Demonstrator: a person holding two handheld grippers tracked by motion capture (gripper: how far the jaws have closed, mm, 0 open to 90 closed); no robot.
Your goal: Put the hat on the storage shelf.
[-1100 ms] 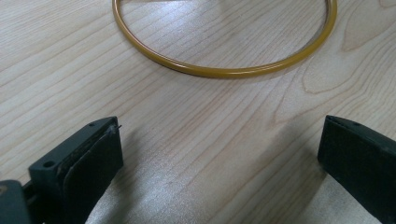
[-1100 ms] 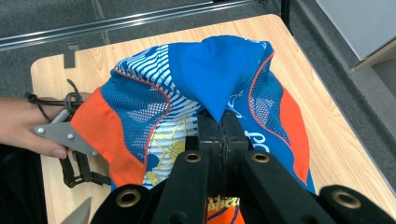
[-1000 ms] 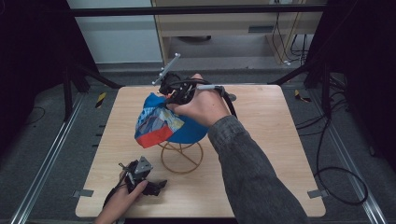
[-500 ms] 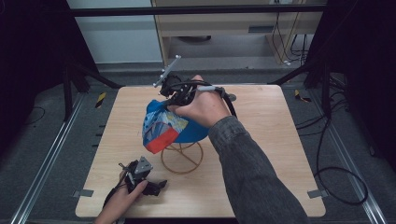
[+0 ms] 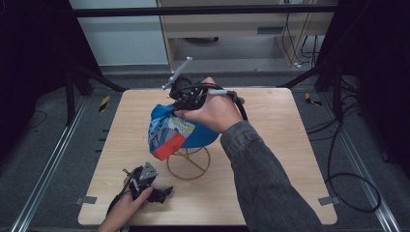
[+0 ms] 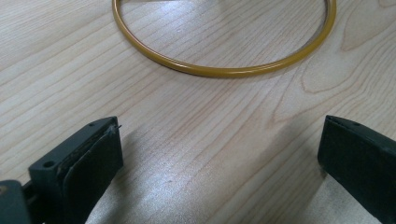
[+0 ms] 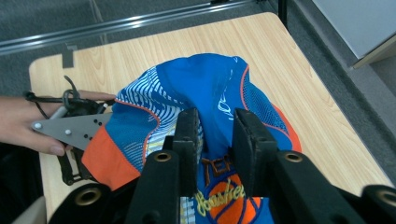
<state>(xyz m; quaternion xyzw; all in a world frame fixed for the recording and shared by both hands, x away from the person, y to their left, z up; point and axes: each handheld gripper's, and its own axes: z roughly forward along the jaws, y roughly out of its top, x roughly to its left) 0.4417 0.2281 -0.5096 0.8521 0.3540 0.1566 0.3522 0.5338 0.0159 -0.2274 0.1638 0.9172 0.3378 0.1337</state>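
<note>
Blue cap (image 7: 205, 88) bunches between the right tongs' (image 7: 217, 140) just-opening jaws.

A cap (image 5: 181, 130) sits on a wire stand (image 5: 188, 163) mid-bench (image 5: 270, 159); the right tongs (image 7: 215, 140) are over it, the left tongs (image 5: 162, 193) rest near the front-left edge.

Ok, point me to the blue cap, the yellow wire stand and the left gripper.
blue cap (image 5: 205, 135): high view, blue crown panel.
yellow wire stand (image 6: 219, 71): left gripper view, near arc of its base ring.
left gripper (image 5: 167, 192): high view, between its jaw tips, on the table.
</note>
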